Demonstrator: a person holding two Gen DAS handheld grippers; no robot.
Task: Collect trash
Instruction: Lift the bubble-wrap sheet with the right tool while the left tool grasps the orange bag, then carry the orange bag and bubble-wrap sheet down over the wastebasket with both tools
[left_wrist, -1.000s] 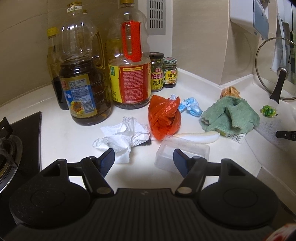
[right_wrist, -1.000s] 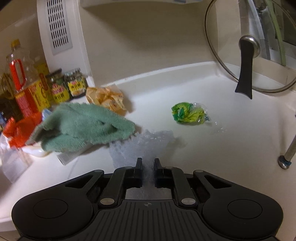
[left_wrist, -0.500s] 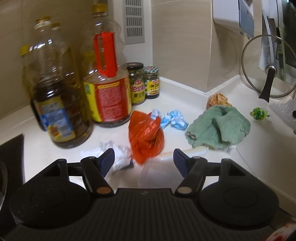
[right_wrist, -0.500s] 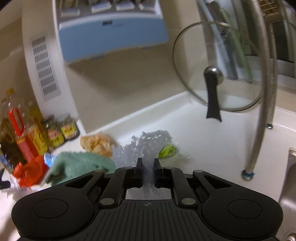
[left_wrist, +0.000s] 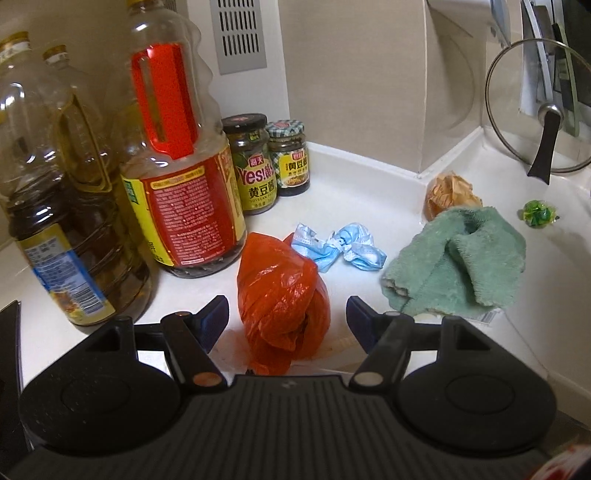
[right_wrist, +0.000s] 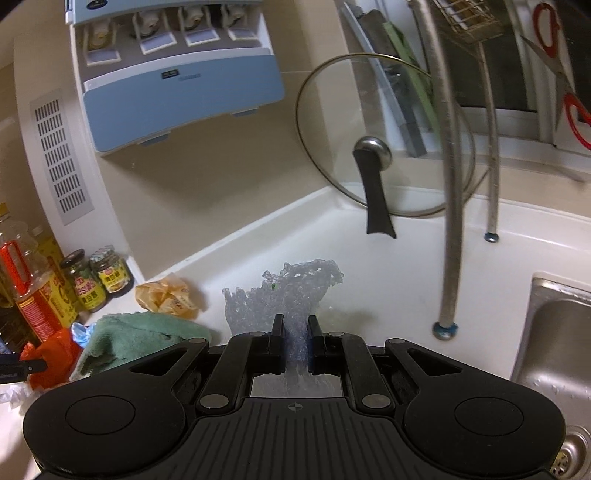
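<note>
Left gripper (left_wrist: 286, 314) jaws spread wide either side of an orange plastic bag (left_wrist: 282, 299) on the white table (left_wrist: 369, 184); crumpled blue mask (left_wrist: 338, 251) and green cloth (left_wrist: 458, 258) beyond, 2 jars (left_wrist: 269, 162) behind.

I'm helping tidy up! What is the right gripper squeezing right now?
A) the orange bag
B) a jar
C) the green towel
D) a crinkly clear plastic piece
D: the right gripper is shut on the crinkly clear plastic piece, which sticks up between its fingers.
</note>
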